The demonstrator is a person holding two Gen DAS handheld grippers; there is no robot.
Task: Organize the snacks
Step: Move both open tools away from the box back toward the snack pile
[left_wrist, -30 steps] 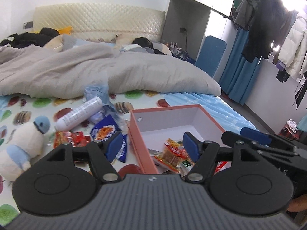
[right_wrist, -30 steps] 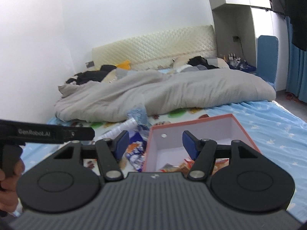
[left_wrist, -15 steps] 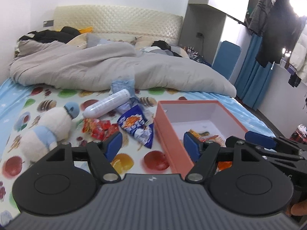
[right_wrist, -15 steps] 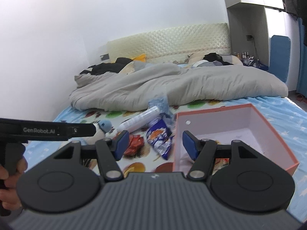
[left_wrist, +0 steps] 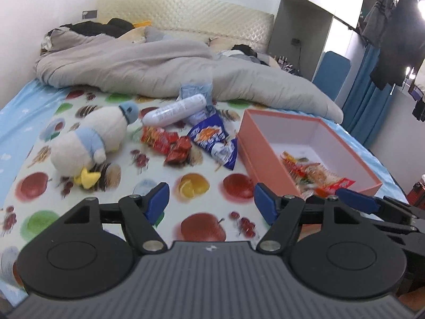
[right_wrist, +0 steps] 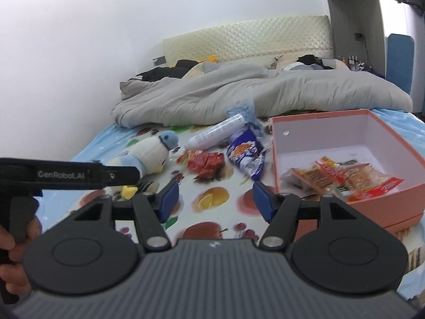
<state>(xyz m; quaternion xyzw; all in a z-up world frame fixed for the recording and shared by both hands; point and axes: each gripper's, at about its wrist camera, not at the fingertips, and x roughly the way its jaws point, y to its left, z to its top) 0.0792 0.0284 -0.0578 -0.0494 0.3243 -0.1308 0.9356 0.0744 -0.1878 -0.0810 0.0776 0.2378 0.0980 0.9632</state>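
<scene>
Left gripper (left_wrist: 211, 203): jaws apart, empty, above the fruit-print sheet (left_wrist: 148, 186).
Right gripper (right_wrist: 215, 199): jaws apart, empty, just left of the box.
Box (right_wrist: 276, 159): pink, open, on the bed, with orange snack packs (right_wrist: 345, 175) inside.
Loose snacks: red packets (left_wrist: 167, 143) and a blue bag (left_wrist: 215, 141) left of the box.
Nearby: white tube (left_wrist: 175, 110), plush penguin (left_wrist: 90, 141), grey duvet (left_wrist: 159, 69).
</scene>
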